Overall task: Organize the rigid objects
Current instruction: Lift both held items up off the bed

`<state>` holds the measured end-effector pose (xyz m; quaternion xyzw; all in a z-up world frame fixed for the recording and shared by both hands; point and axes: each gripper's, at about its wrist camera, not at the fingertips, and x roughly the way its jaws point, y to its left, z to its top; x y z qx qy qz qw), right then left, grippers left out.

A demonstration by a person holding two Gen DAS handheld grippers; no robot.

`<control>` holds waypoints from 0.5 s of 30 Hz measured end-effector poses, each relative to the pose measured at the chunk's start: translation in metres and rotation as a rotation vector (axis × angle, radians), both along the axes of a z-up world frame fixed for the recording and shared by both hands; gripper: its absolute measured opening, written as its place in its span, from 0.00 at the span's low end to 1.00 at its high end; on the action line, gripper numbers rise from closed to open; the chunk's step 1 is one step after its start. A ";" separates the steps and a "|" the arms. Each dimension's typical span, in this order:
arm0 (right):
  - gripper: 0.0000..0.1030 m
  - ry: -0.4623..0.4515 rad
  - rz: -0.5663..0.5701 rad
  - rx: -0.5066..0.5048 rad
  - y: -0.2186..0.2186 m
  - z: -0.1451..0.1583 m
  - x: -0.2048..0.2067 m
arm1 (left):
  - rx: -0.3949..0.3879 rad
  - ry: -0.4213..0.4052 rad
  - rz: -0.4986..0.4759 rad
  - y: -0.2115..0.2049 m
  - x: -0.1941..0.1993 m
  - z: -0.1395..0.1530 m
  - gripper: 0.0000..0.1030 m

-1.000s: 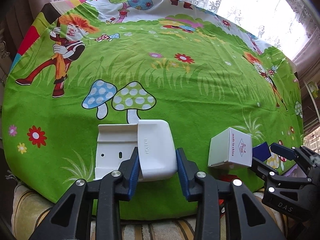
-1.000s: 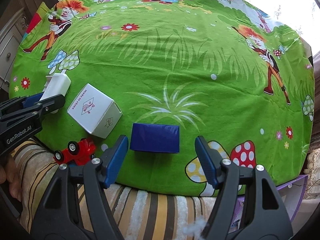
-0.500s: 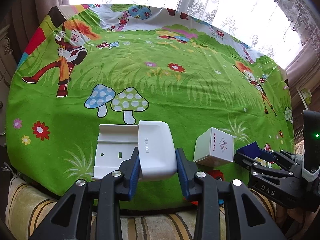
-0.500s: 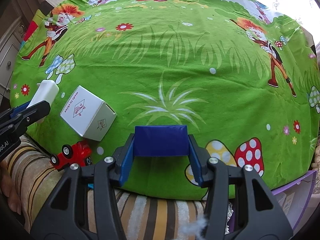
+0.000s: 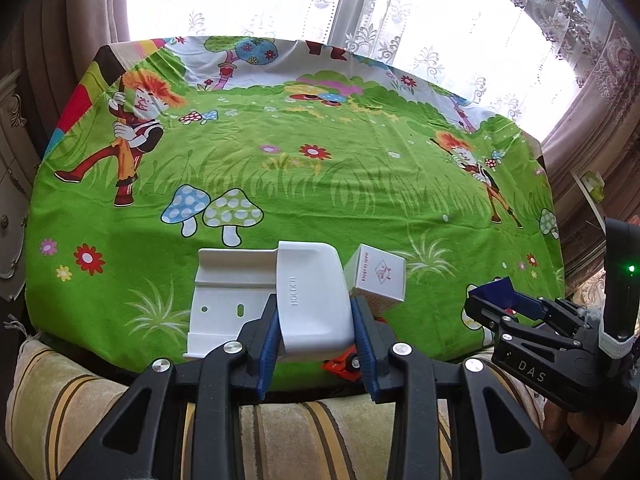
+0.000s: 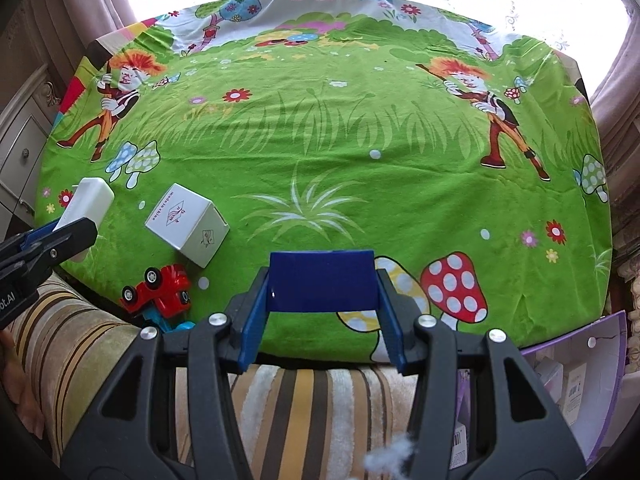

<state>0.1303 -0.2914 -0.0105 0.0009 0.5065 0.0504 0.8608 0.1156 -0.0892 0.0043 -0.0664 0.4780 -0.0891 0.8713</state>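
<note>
My left gripper (image 5: 316, 340) is shut on a white plastic holder (image 5: 312, 304) and lifts it over the near edge of the green cartoon cloth. The holder also shows in the right wrist view (image 6: 86, 202). My right gripper (image 6: 322, 322) is shut on a dark blue box (image 6: 322, 284), held above the cloth's near edge; the box also shows in the left wrist view (image 5: 494, 290). A white cube box (image 6: 186, 224) lies on the cloth between the grippers. A red toy car (image 6: 160, 290) lies tipped at the cloth's near edge.
The table under the green cloth (image 6: 340, 128) backs onto a bright window with lace curtains (image 5: 360, 12). A striped cushion (image 6: 300, 392) runs along the near side. A purple box (image 6: 576, 376) with packets sits at the lower right. A cabinet (image 6: 24, 148) stands at the left.
My right gripper closed on the blue box and lifted it. Both grippers rose and pulled back toward me; the left one keeps its hold on the white holder.
</note>
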 end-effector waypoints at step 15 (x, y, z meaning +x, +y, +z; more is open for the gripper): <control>0.52 -0.072 -0.018 0.034 -0.013 0.026 -0.045 | -0.007 -0.014 -0.116 -0.045 -0.033 0.012 0.35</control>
